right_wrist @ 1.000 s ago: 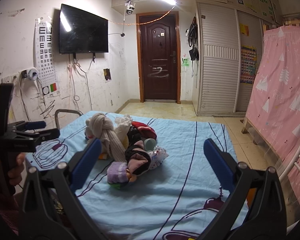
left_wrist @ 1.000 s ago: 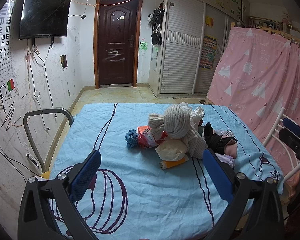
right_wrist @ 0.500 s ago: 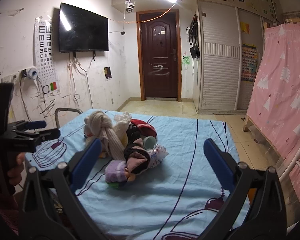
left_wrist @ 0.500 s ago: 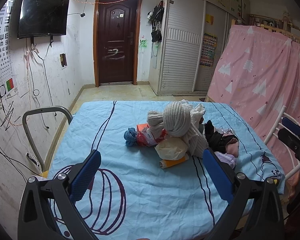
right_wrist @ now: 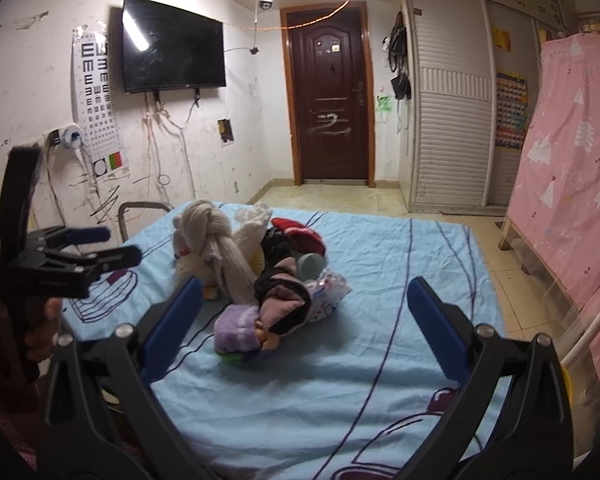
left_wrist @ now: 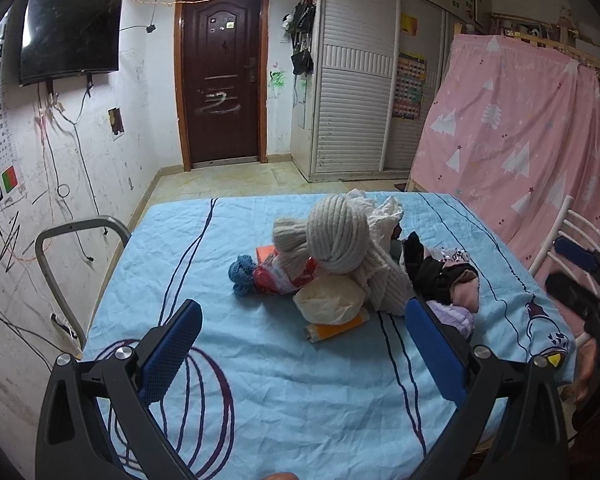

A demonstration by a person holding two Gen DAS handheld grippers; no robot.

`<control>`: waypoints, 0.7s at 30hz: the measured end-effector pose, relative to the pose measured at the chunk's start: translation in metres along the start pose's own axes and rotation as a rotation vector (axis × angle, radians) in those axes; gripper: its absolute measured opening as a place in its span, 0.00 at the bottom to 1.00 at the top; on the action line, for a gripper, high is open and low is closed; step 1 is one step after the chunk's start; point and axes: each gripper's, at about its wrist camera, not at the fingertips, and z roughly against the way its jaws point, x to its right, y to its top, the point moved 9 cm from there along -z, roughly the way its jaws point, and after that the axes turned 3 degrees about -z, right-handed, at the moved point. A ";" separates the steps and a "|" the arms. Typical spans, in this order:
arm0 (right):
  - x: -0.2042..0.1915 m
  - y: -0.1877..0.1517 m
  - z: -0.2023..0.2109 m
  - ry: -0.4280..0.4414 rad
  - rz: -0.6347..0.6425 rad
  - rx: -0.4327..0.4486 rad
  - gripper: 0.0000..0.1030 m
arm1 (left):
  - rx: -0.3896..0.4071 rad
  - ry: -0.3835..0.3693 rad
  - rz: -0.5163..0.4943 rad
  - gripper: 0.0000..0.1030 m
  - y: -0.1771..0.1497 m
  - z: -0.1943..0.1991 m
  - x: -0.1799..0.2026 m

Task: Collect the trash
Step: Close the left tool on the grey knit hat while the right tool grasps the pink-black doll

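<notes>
A heap of clothes and trash lies mid-table on a light blue cloth (left_wrist: 300,380). In the left wrist view it holds a cream knitted scarf (left_wrist: 340,240), a red-white snack wrapper (left_wrist: 276,278), an orange packet (left_wrist: 336,328), a cream bag (left_wrist: 328,300), a blue yarn ball (left_wrist: 240,274) and dark clothes (left_wrist: 440,276). In the right wrist view I see the scarf (right_wrist: 220,244), a purple sock (right_wrist: 236,328), a pale green cup (right_wrist: 310,266) and a printed wrapper (right_wrist: 328,292). My left gripper (left_wrist: 300,344) is open and empty, short of the heap. My right gripper (right_wrist: 300,320) is open and empty, near the heap.
A grey metal chair frame (left_wrist: 72,232) stands at the table's left edge. A pink curtain (left_wrist: 520,128) hangs to the right, with a white rail (left_wrist: 580,232) beside it. A dark door (left_wrist: 220,80) and white wardrobe (left_wrist: 356,100) stand beyond the floor.
Both grippers have shifted only slightly; the heap sits a little lower and closer in the right wrist view. Nothing was grasped or released.
</notes>
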 end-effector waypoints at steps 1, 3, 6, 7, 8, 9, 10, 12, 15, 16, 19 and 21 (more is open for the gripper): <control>-0.004 -0.002 -0.003 0.012 0.005 -0.014 0.95 | 0.003 0.000 -0.008 0.90 0.004 -0.001 0.002; -0.009 -0.007 -0.009 0.029 0.013 -0.037 0.95 | 0.011 0.001 -0.020 0.90 0.012 -0.006 0.006; -0.013 -0.014 -0.020 0.046 0.026 -0.073 0.95 | 0.018 -0.001 -0.047 0.90 0.025 -0.015 0.011; -0.014 -0.016 -0.024 0.046 0.027 -0.086 0.95 | 0.017 -0.002 -0.053 0.90 0.028 -0.019 0.012; -0.015 -0.016 -0.027 0.047 0.027 -0.094 0.95 | 0.016 -0.008 -0.058 0.90 0.032 -0.022 0.014; -0.014 -0.016 -0.030 0.050 0.025 -0.099 0.95 | 0.013 -0.013 -0.062 0.90 0.037 -0.027 0.015; -0.014 -0.015 -0.032 0.051 0.022 -0.102 0.95 | 0.009 -0.016 -0.064 0.90 0.040 -0.031 0.016; -0.013 -0.016 -0.036 0.051 0.017 -0.107 0.95 | -0.003 -0.020 -0.062 0.90 0.045 -0.040 0.015; -0.009 -0.012 -0.045 0.047 0.006 -0.120 0.95 | -0.023 -0.032 -0.064 0.90 0.050 -0.053 0.016; -0.008 -0.011 -0.047 0.047 0.004 -0.124 0.95 | -0.029 -0.034 -0.064 0.90 0.050 -0.057 0.016; -0.006 -0.010 -0.057 0.047 -0.006 -0.144 0.95 | -0.049 -0.046 -0.063 0.85 0.050 -0.068 0.015; -0.005 -0.011 -0.064 0.048 -0.016 -0.159 0.95 | -0.069 -0.057 -0.066 0.77 0.048 -0.076 0.016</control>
